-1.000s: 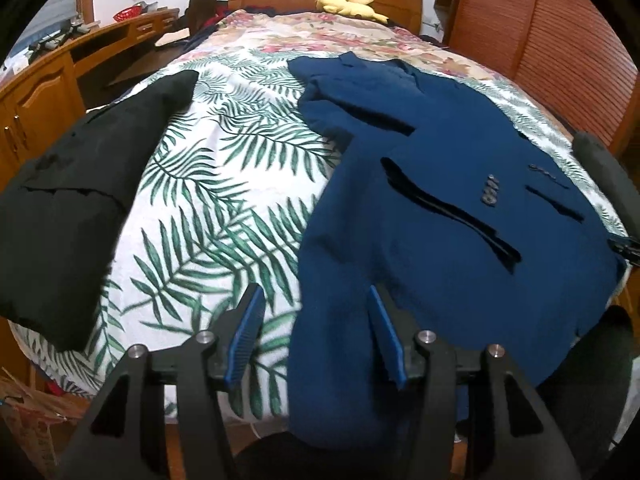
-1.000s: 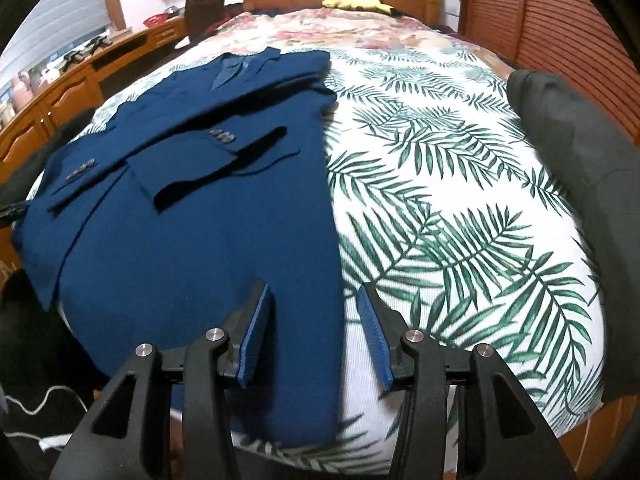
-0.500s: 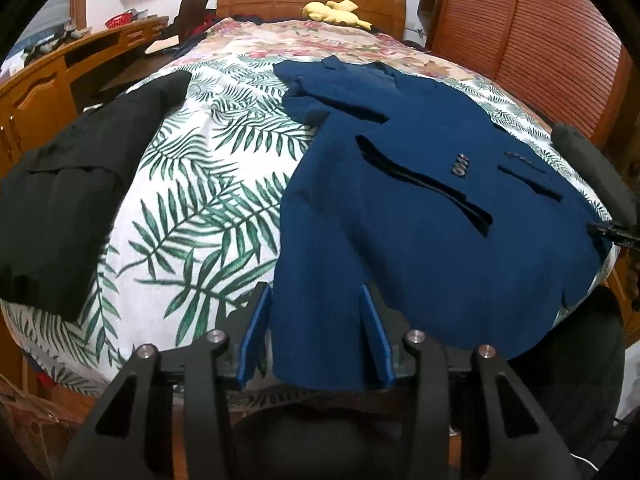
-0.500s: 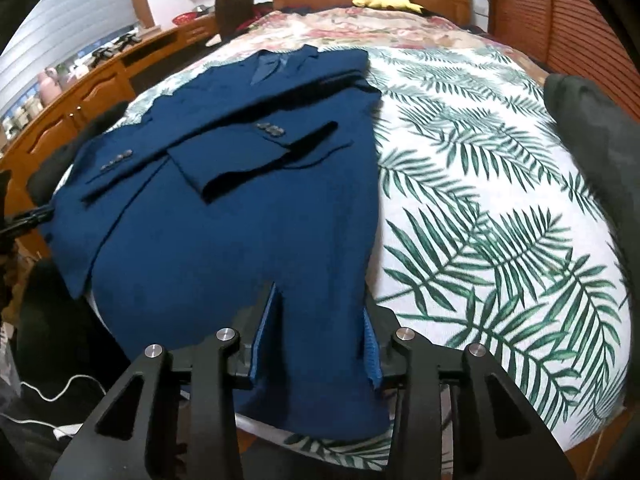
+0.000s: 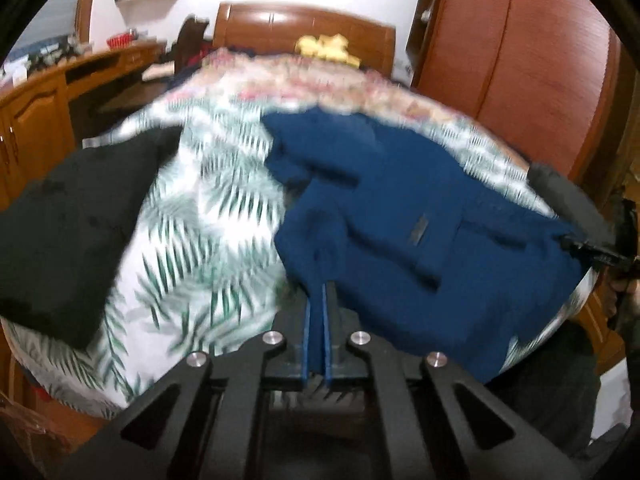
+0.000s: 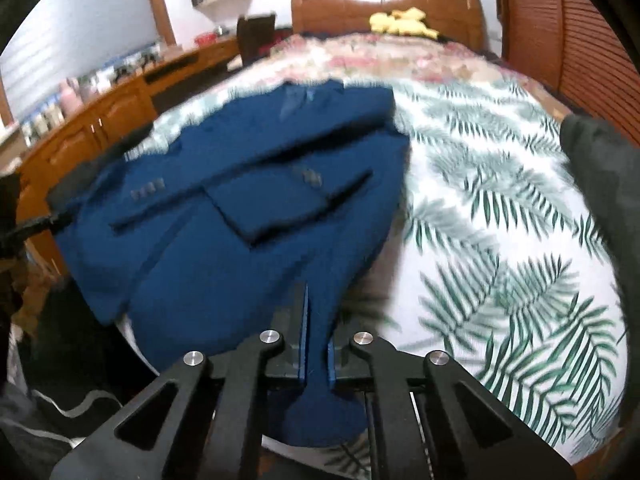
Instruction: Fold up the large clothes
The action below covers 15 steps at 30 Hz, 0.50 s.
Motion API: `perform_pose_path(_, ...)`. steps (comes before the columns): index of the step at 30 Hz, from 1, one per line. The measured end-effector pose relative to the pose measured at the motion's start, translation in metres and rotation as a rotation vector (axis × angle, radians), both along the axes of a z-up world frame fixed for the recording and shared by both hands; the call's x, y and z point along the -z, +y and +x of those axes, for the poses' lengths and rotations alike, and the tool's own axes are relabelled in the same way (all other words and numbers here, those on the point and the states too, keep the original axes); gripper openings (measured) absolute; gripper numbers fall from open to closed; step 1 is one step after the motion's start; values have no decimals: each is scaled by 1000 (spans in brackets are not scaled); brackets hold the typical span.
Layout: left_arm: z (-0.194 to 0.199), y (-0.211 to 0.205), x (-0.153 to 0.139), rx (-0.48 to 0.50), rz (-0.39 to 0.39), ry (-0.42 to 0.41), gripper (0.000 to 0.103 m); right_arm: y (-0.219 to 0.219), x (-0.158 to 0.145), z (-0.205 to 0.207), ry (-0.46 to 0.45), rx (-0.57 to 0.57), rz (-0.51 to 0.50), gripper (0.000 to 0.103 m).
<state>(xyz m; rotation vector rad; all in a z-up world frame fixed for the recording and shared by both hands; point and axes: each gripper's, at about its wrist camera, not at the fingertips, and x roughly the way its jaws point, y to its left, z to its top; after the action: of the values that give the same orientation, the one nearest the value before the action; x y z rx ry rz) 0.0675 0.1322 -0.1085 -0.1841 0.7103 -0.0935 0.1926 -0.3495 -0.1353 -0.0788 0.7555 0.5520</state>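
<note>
We hold both hand-held grippers angled down over the foot of the bed (image 6: pixel 500 208), each clamped on the near hem of the blue jacket (image 5: pixel 400 216). The left hand-held gripper (image 5: pixel 316 292) has its blue pads pressed together with only a thin fold of jacket cloth between them, at the hem's corner toward 7 o'clock of the garment in the left wrist view. The right hand-held gripper (image 6: pixel 316 320) is likewise closed tight, and a tongue of blue cloth runs down between its pads and bulges out below them. The jacket lies spread on the palm-leaf bedspread, collar toward the headboard (image 6: pixel 384 4) at 12 o'clock, sleeves folded across its front; in the right wrist view it fills the span from 9 to 12 o'clock. A black garment (image 5: pixel 68 220) lies at 9 o'clock in the left view, well apart from the jacket. A yellow plush toy (image 6: pixel 400 22) sits by the headboard. Against a second ago: both sets of jaws stood roughly half open astride the hem and are now shut on it; the hem, then flat on the bed, is pulled up into peaks at each grip, and both views have tipped up to show more wall and headboard. Both current views are motion-blurred.
</note>
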Motion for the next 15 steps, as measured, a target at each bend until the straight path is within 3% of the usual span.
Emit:
perform_pose_path(4,2,-7,-65,12,-4,-127,1,5,-45,6,-71,-1,70,2)
perform_pose_path(8,12,-25,-126,32,48,-216,1,16,-94,5,-152,1,120,2)
perform_pose_path(15,5,-30,-221,20,67,-362,1,12,-189,-28,-330,-19,184,1)
